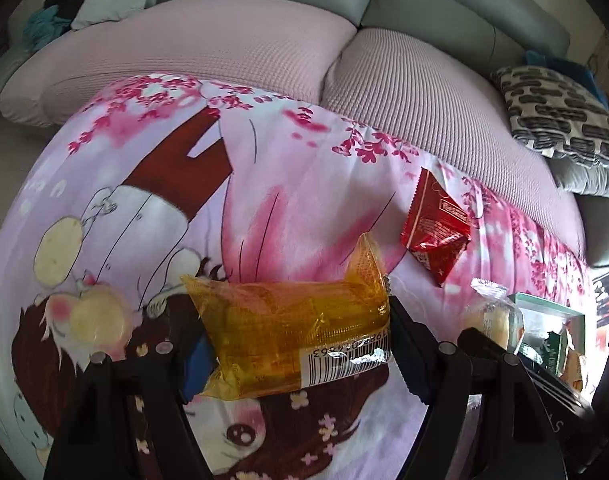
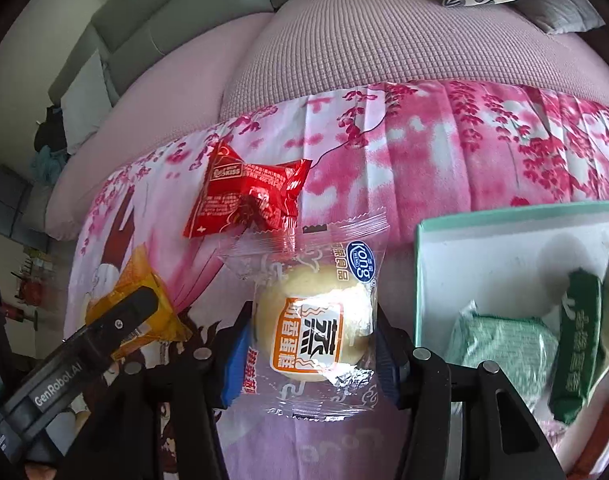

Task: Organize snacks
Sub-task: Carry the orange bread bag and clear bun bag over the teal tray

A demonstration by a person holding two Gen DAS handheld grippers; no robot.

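Pink floral cloth (image 1: 324, 200) below me. My left gripper (image 1: 296, 344) clamps the orange packet (image 1: 288, 332); my right gripper (image 2: 310, 344) squeezes the clear-wrapped cake (image 2: 312, 320) beside the box (image 2: 504, 216).

Black claw (image 2: 310, 354), blue pads (image 2: 235, 364)

A home living room is indicated by a grey sofa (image 1: 444, 4), with patterned cushions (image 1: 560, 116) and a pink cover (image 1: 232, 48) laid on it.
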